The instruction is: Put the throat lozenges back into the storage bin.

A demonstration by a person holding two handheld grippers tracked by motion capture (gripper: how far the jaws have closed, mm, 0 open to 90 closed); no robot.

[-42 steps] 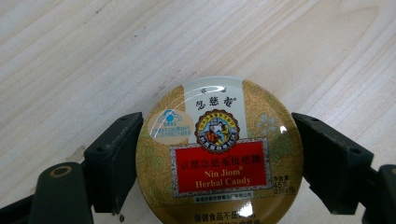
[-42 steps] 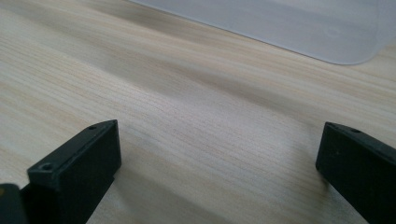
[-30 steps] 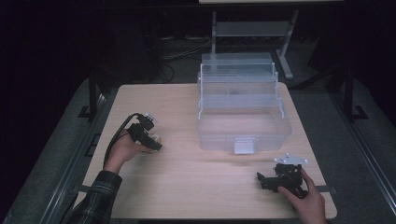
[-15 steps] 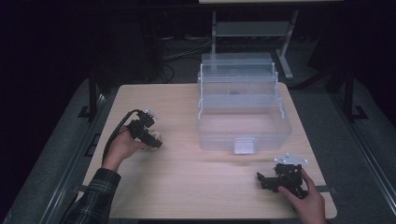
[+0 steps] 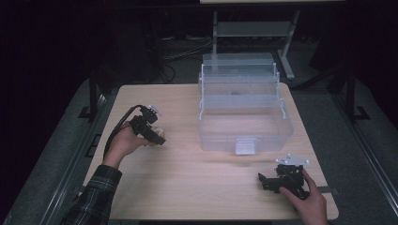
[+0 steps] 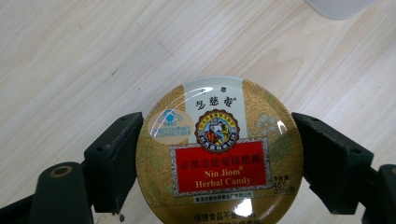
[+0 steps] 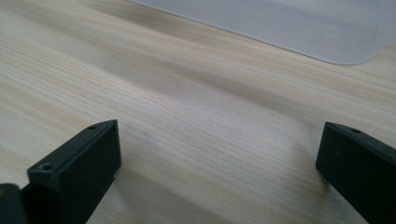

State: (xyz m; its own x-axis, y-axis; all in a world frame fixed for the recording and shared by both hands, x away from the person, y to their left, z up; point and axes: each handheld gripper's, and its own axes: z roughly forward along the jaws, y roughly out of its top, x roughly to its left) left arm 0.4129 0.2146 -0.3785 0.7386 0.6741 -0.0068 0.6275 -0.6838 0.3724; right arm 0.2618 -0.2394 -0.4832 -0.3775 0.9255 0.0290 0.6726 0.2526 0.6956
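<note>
round gold candy tin (image 6: pixel 219 154), lid up, gripped

In the left gripper view the bottom edge cuts off the candy tin (image 6: pixel 219 154), clipping its lowest line of print. The smaller characters on its label are too small to read. In the high view, the left gripper (image 5: pixel 155 133) hides most of the tin.

The place looks like a lab or recording studio rather than a home. A pale wooden table (image 5: pixel 187 187) stands alone on grey carpet under focused light, the surroundings dark. Behind it are loose black cables (image 5: pixel 173 56) on the floor and a grey metal stand (image 5: pixel 248 28).
</note>
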